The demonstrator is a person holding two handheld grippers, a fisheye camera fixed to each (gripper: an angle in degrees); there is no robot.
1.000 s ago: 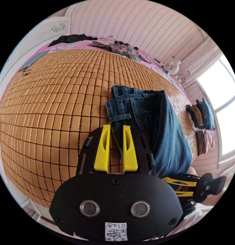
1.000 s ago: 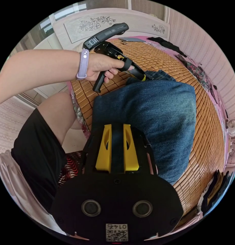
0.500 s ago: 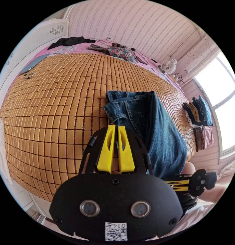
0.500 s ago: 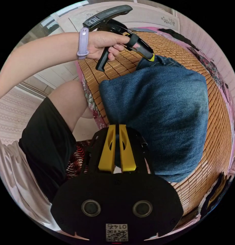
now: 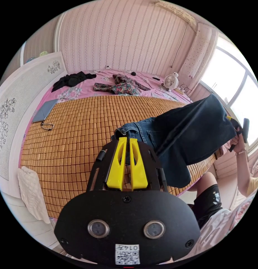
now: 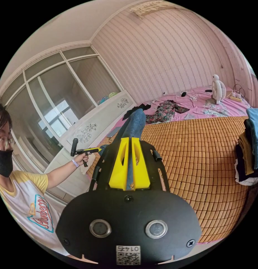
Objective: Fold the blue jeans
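The folded blue denim jeans (image 5: 185, 131) hung lifted above the amber bamboo-tile bed mat (image 5: 72, 140) (waistband end lower), the left gripper (image 5: 127, 140) and right gripper (image 6: 129, 140) each clamped on denim.

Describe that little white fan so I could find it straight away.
Start at the bamboo mat covering the bed, then look past it to the pink sheet by the striped wall. The fan stands upright there near the window corner, the one hard white thing among crumpled clothes.
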